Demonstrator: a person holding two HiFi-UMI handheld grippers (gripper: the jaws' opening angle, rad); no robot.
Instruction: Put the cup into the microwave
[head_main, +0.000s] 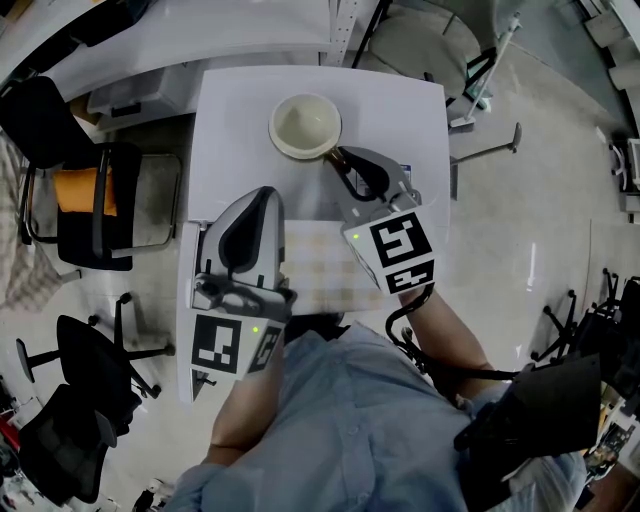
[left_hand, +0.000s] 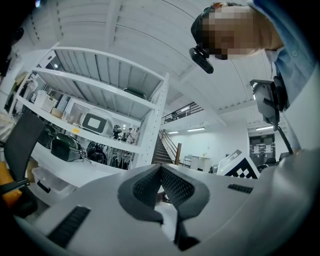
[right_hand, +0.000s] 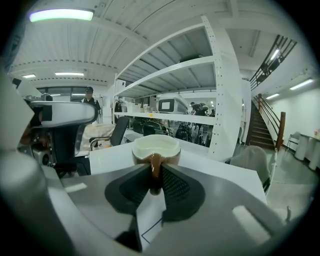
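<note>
White table (head_main: 240, 120) in a big workshop-type room, white metal shelving (right_hand: 220, 100) behind it and pale floor all round.

Starting at the right gripper (right_hand: 155, 172): its dark ribbed pads (right_hand: 175, 185) are pinched in tight on the brown handle (right_hand: 155, 167) of a round ceramic cup (right_hand: 155, 147), brown outside and cream inside. So it's a narrow grip with the handle squeezed between the tips, and the cup body sits just past them. From the head view the cup (head_main: 305, 125) is on the table near the far edge, and as far as I can tell it's resting there rather than lifted. The right gripper (head_main: 345, 165) comes at it from the near right, tilted down a bit.

The left gripper (left_hand: 161, 167) has its fingertips together, closed on nothing. It points level, out toward the shelving (left_hand: 150, 120) and a staircase (left_hand: 162, 147). In the head view the left gripper (head_main: 262, 195) is near the right one, on its left, and well short of the cup.

Between the two grippers lies a pale checked cloth (head_main: 320, 265). A black office chair (head_main: 90, 210) stands off the table's left side. One shelf holds a white boxy appliance with a dark window (left_hand: 94, 122), too small to say what it is.
</note>
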